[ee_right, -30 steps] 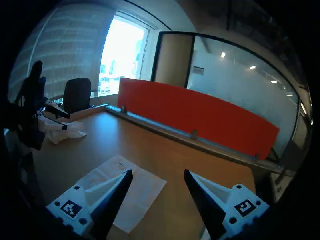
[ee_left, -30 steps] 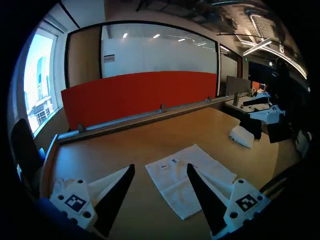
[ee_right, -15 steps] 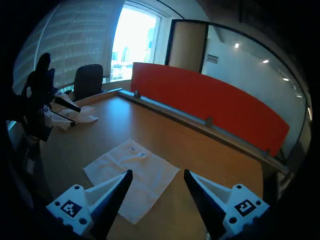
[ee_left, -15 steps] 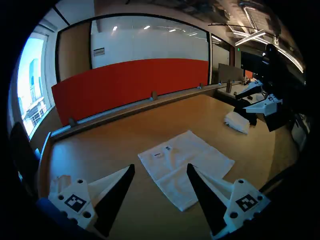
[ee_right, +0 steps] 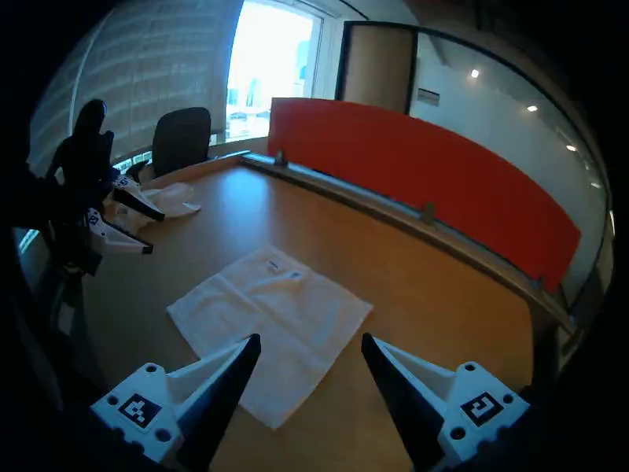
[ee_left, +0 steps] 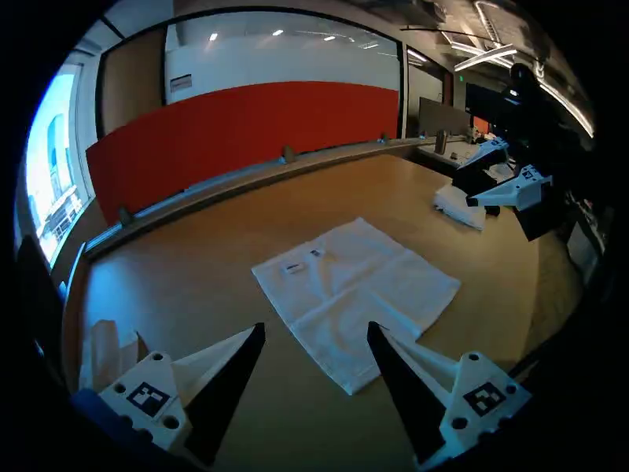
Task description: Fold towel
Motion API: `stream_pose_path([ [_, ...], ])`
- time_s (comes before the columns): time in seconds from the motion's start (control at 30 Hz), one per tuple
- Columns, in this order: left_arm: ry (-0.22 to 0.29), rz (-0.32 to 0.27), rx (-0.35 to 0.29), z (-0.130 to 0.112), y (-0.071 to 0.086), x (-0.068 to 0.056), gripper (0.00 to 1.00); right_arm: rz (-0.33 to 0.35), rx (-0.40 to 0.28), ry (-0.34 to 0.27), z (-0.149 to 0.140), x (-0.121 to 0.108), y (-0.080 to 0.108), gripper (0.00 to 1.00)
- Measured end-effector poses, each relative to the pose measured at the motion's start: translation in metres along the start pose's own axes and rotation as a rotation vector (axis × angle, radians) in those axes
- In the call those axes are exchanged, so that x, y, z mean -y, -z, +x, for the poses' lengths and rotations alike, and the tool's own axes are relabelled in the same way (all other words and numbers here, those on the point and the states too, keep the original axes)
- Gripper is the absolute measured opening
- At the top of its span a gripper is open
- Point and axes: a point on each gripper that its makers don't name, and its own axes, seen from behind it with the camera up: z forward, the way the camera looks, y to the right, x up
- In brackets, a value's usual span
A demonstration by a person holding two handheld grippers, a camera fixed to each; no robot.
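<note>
A white towel (ee_left: 354,283) lies spread flat on the wooden table (ee_left: 189,267), with small tags near its far edge. In the left gripper view my left gripper (ee_left: 314,340) hovers open over the towel's near edge, holding nothing. The right gripper (ee_left: 472,186) shows at the far right, open, past the towel's right corner. From the right gripper view the same towel (ee_right: 271,315) sits just beyond my open right gripper (ee_right: 310,342), whose fingers are bare. The left gripper (ee_right: 156,234), held by a person's dark-sleeved arm, is open at the left, away from the towel.
A folded white towel (ee_left: 460,206) rests on the table by the right gripper. A crumpled white cloth (ee_right: 169,200) lies near the left gripper. A red divider (ee_right: 424,177) runs along the table's far edge. An office chair (ee_right: 181,141) stands by the window.
Both views have tipped down and drawn nearer the table, so the whole towel now shows ahead of each gripper. Both grippers stay open; the towel has not moved.
</note>
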Motion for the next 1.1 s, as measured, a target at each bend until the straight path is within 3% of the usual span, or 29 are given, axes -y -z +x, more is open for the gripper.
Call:
stream_pose_path([
  [0.6,-0.039,-0.073,0.102,-0.055,-0.037,-0.021,0.97,0.047,0.088,0.019,-0.058,0.021,-0.03,0.99],
  [1.1,-0.043,-0.102,0.178,-0.093,-0.063,-0.033,0.97,0.083,0.165,0.017,-0.109,0.035,-0.045,1.0],
])
